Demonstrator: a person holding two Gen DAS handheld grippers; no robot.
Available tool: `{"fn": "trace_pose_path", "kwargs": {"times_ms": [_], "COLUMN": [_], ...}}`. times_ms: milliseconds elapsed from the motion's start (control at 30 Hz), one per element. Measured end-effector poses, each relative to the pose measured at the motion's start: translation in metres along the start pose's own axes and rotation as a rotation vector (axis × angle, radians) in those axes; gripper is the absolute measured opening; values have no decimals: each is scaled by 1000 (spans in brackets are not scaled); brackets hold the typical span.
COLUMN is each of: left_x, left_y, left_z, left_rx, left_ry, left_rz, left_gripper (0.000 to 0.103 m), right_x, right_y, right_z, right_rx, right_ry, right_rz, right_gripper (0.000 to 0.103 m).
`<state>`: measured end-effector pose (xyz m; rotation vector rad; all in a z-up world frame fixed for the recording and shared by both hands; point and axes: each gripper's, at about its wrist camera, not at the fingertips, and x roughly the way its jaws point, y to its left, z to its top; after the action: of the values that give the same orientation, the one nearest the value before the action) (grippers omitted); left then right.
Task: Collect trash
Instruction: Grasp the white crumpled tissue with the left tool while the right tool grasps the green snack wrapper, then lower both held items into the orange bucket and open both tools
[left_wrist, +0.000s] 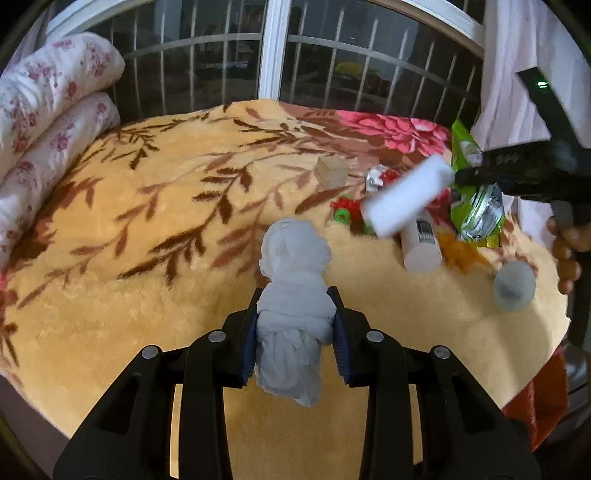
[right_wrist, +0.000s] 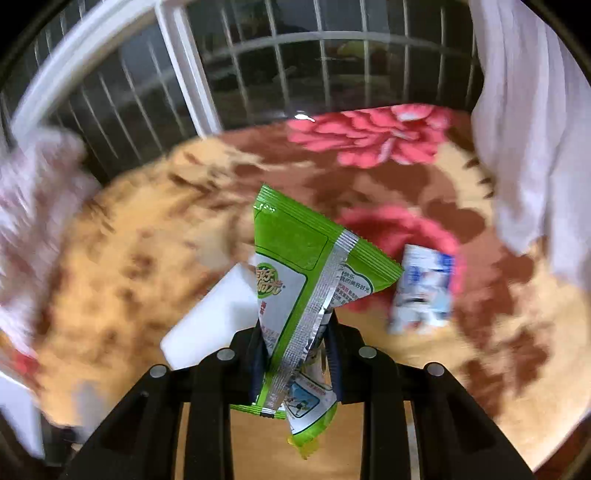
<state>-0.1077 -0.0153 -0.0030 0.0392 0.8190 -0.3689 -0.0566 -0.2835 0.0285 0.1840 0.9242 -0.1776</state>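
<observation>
My left gripper (left_wrist: 295, 317) is shut on a crumpled pale tissue wad (left_wrist: 293, 280) and holds it above the floral blanket (left_wrist: 147, 229). My right gripper (right_wrist: 295, 332) is shut on a green snack wrapper (right_wrist: 295, 258), held upright above the blanket; it shows in the left wrist view (left_wrist: 476, 206) at right, blurred. A white foam block (left_wrist: 406, 195) sits beside the wrapper, and shows in the right wrist view (right_wrist: 210, 317) too. More litter lies at right: a red-and-silver wrapper (left_wrist: 380, 175), a red-green piece (left_wrist: 345, 210), a white tube (left_wrist: 421, 243), a pale ball (left_wrist: 513, 286), a blue-white packet (right_wrist: 424, 291).
A small tan block (left_wrist: 331, 171) rests on the blanket. A rolled floral quilt (left_wrist: 48, 110) lies at left. A barred window (left_wrist: 273, 55) runs along the back, with a white curtain (right_wrist: 532, 129) at right. The blanket's front edge is close below me.
</observation>
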Motion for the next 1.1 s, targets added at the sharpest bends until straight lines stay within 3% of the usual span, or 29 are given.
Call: {"fn": "trace_pose_path", "kwargs": {"times_ms": [67, 233, 367, 500, 600, 700, 833, 967, 1100], "left_x": [-6, -17, -24, -34, -40, -48, -68, -90, -94], "left_y": [-2, -5, -7, -11, -22, -30, -37, -42, -38], "left_z": [-7, -22, -31, -35, -33, -33, -48, -75, -113], "left_rx": [15, 29, 25, 31, 51, 49, 70, 130, 168], "left_ry": [1, 4, 6, -2, -14, -25, -49, -83, -64], "left_rz": [5, -5, -20, -28, -23, -40, -36, -19, -58], "left_gripper": [33, 33, 33, 33, 33, 33, 33, 33, 33], "right_x": [9, 18, -17, -68, -95, -119, -166, -182, -169], "right_y": [-9, -21, -30, -21, -16, -5, 18, 25, 25], "right_z": [-15, -69, -98, -108, -109, -119, -168, -219, -268], "right_rx": [47, 14, 39, -29, -76, -132, -225, -228, -215], "right_ry": [54, 114, 24, -79, -144, -213, -364, -380, -299], "right_rz": [86, 103, 183, 224, 163, 46, -109, -22, 91], "right_gripper": [29, 28, 25, 25, 25, 25, 25, 25, 25]}}
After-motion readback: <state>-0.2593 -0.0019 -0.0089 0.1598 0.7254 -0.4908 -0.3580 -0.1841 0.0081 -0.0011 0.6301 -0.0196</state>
